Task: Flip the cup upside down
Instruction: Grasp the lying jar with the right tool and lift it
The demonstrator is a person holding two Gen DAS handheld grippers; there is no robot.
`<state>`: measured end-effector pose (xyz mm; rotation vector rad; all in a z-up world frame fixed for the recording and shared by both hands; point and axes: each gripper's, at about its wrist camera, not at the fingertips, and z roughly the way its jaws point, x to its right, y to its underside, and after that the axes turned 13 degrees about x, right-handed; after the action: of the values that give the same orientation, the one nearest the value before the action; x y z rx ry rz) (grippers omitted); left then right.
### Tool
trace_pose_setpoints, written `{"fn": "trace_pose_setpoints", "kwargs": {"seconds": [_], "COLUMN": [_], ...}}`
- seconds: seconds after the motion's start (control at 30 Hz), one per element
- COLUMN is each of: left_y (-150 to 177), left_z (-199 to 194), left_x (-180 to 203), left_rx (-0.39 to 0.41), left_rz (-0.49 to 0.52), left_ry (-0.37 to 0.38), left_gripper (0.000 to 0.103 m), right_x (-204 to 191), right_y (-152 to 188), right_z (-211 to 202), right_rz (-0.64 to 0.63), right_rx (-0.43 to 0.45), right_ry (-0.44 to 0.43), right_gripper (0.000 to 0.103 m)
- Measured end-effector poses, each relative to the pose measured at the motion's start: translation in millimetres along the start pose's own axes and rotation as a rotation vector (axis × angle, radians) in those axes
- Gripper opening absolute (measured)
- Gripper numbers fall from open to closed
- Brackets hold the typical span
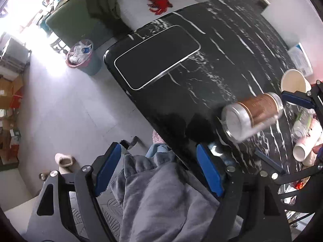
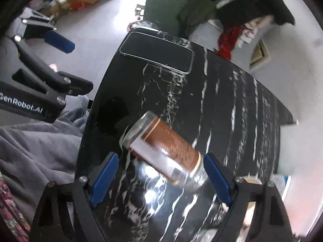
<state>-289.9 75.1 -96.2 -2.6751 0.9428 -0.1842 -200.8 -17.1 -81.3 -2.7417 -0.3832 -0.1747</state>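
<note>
A clear cup (image 1: 252, 116) with a brown band lies tilted on its side, blurred, over the black marbled desk (image 1: 201, 60), beyond the left gripper (image 1: 159, 171), whose blue-padded jaws stand wide apart above grey cloth (image 1: 161, 201) near the desk's edge.

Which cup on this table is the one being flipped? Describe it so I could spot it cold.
On the black marble table, look between the right gripper fingers. The cup is clear glass with a brown band, tipped on its side. The paper cup nearby is plain white and opaque.
</note>
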Motion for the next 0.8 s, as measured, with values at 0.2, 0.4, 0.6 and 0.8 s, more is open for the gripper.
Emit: {"fn": "trace_pose_setpoints", "kwargs": {"seconds": [0.2, 0.4, 0.6, 0.8], "left_y": [-18, -29, -37, -41], "left_z": [7, 17, 27, 28], "left_x": [-1, 0, 2, 6], "left_rx": [0.006, -0.018, -0.040, -0.046], "left_rz": [0.012, 0.022, 0.043, 0.068], "left_ry": [-0.038, -0.055, -0.066, -0.070], "left_gripper": [0.076, 0.076, 0.076, 0.076], "right_x": [3, 11, 19, 18], "right_y": [-5, -12, -13, -8], "right_z": [34, 57, 77, 90], "right_rz": [-0.070, -0.069, -0.027, -0.004], "right_rx": [-0.043, -0.074, -0.113, -0.138], "right_ry": [-0.061, -0.113, -0.157, -0.190], "right_gripper": [0.087, 0.087, 0.077, 0.068]}}
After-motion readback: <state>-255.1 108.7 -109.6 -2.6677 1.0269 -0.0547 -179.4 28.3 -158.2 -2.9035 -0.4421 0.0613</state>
